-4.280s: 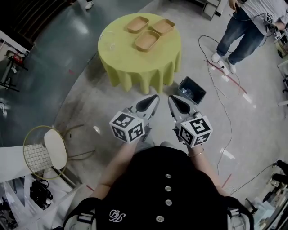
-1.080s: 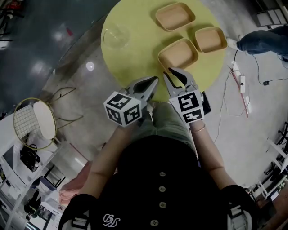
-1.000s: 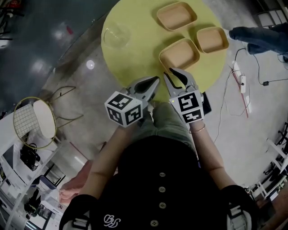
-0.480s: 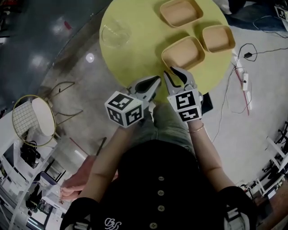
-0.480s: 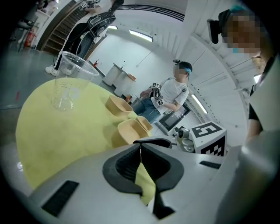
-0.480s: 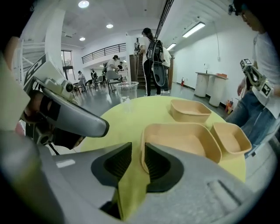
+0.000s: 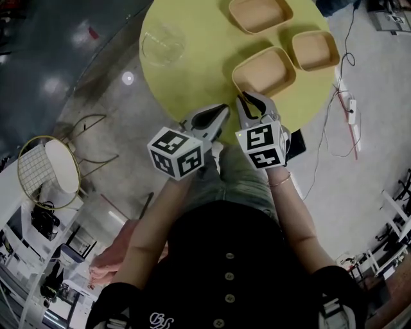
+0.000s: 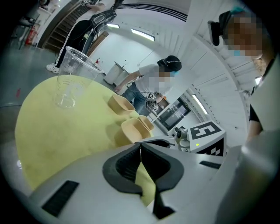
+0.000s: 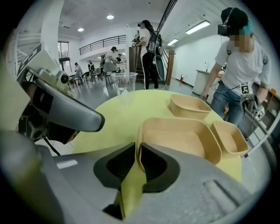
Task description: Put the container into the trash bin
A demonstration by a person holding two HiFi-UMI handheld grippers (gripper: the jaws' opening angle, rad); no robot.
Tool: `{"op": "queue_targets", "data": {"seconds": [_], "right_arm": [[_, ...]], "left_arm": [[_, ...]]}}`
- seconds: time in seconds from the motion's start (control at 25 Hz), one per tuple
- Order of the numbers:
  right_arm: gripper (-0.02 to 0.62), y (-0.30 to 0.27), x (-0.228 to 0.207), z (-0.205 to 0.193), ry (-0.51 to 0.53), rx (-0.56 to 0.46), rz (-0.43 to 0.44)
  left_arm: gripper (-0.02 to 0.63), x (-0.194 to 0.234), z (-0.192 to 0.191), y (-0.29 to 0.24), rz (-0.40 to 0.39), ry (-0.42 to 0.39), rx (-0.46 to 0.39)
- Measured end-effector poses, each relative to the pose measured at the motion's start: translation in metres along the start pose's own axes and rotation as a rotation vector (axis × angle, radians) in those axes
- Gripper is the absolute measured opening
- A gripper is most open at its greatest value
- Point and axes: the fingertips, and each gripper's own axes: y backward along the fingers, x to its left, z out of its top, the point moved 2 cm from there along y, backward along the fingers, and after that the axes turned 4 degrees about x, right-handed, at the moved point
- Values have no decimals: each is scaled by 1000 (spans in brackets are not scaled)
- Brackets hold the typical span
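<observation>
1. Here, closest in, the left gripper [image 7: 221, 112] hangs at the near edge of the table. Its jaws are pressed together tip to tip with nothing between them, and only yellow cloth shows through the hollow behind the tips.
2. Just to its right, the right gripper [image 7: 244, 99] tilts down over the same edge. Its jaws are closing, and the near wall of the nearest container [image 7: 264, 71] fills the narrow gap between them, with a pad on either side of its rim.
3. That nearest container is a tan, shallow, rectangular tray. It rests flat on the round yellow table [image 7: 199, 64], close to the near edge and right of centre.
4. Beyond it, a second container [image 7: 314, 50] sits by the right edge and a third container [image 7: 260, 13] sits toward the far edge. All three are of the same kind and lie close together.
5. A clear plastic cup [image 7: 164, 45] stands upright near the left edge, well apart from the trays.
6. On the floor under the table's right side, a dark bin [image 7: 297, 144] shows in part beside the right gripper's cube. A wire-backed chair [image 7: 48, 186] stands off to the left.
7. Farthest off, in the right gripper view, a person [image 9: 238, 57] in a white shirt and jeans stands past the table's far right edge.
</observation>
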Motion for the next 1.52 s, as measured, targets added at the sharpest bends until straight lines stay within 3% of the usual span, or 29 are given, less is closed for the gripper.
{"op": "queue_targets", "data": {"seconds": [0.32,0.76,1.08,1.52], "right_arm": [[28,0,-3,-4,-22,-14,-42],[20,22,7,-1,92,-57,-79],[18,46,9,0,-26,-165,-78],[18,88,26,-3,-52,-211,-205]], "left_arm": [[16,-1,-7,-3,-21,-12,33],[17,-13,-5,3,-54,-55,50],[17,-25,-8,5,-93,-103,62],[17,-49,-13,30,-161,-186,70]]}}
